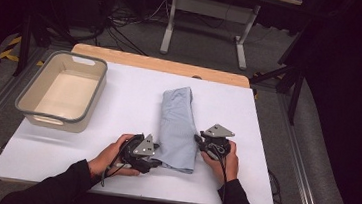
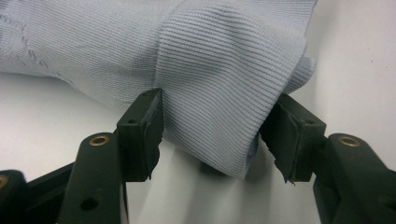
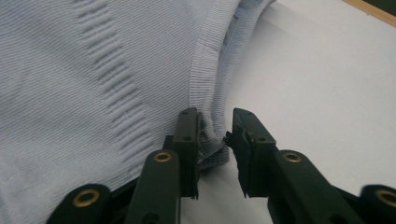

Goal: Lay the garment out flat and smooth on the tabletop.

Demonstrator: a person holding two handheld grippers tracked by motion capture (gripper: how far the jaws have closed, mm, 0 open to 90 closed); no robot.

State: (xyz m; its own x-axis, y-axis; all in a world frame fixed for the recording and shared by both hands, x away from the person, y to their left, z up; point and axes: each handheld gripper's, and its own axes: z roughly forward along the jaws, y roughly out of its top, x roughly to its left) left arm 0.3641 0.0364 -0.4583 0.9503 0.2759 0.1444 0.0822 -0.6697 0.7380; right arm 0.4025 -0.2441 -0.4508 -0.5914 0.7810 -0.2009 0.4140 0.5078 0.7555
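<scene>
Nearest the person, the left gripper (image 1: pixel 156 156) stands wide around the folded blue garment's (image 1: pixel 179 127) near corner; the right gripper (image 1: pixel 198 138), narrowly parted, straddles its hem. Bare white table (image 1: pixel 247 118) lies rightward; farther left, a grey tub (image 1: pixel 64 90) overhangs the edge.

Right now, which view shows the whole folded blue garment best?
The high view: the folded blue garment lies there end to end on the white table, between both hands. The left gripper view gives a ribbed corner between open jaws; the right gripper view gives an edge band between nearly closed jaws.
</scene>
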